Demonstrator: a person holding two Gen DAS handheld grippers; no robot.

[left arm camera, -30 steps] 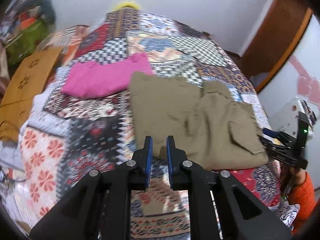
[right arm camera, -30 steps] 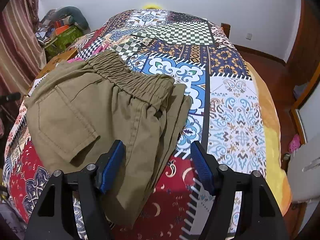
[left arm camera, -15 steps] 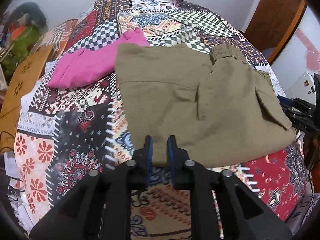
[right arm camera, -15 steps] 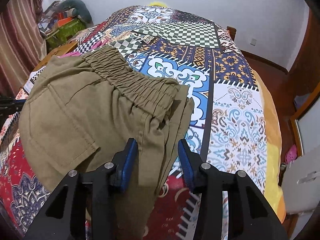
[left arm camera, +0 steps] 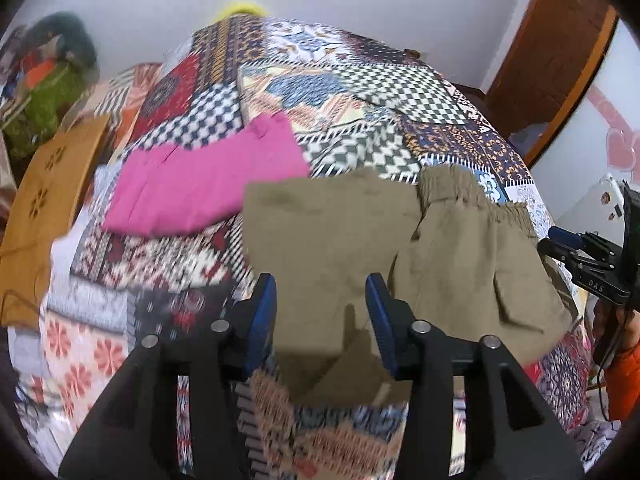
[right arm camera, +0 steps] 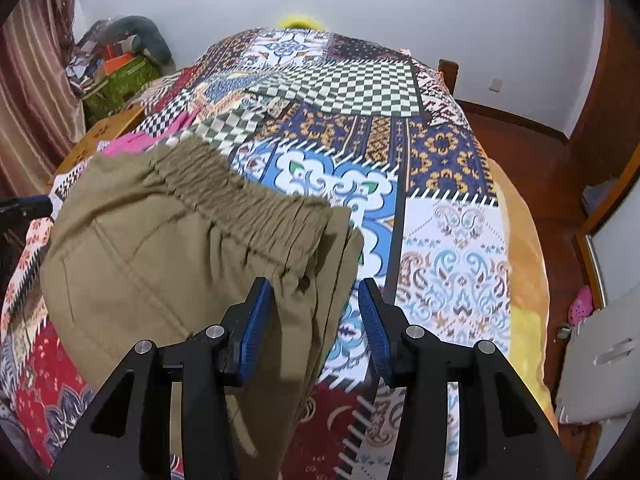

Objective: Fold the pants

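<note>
The left gripper (left arm camera: 321, 312) is seen with its blue-padded jaws parted wide; nothing is pinched between them, and the near edge of the khaki pants (left arm camera: 360, 248) is framed in the gap, loose from both pads. The right gripper (right arm camera: 316, 322) is likewise held with jaws spread, the waistband corner of the pants (right arm camera: 192, 252) lying in the gap close to the left pad; whether that pad touches the cloth cannot be told. Both grippers are pointed forward and down over the near side of the bed. In the left wrist view the right gripper (left arm camera: 588, 260) is seen at the far right edge, beside the pocketed end of the pants.

The pants are laid folded on the patchwork bedspread (right arm camera: 452, 264), elastic waistband toward the far side, a flap pocket on the right part. A pink garment (left arm camera: 200, 188) is laid just behind them, its corner met by their far left corner. A wooden board (left arm camera: 44, 208) is seen off the bed's left side.
</note>
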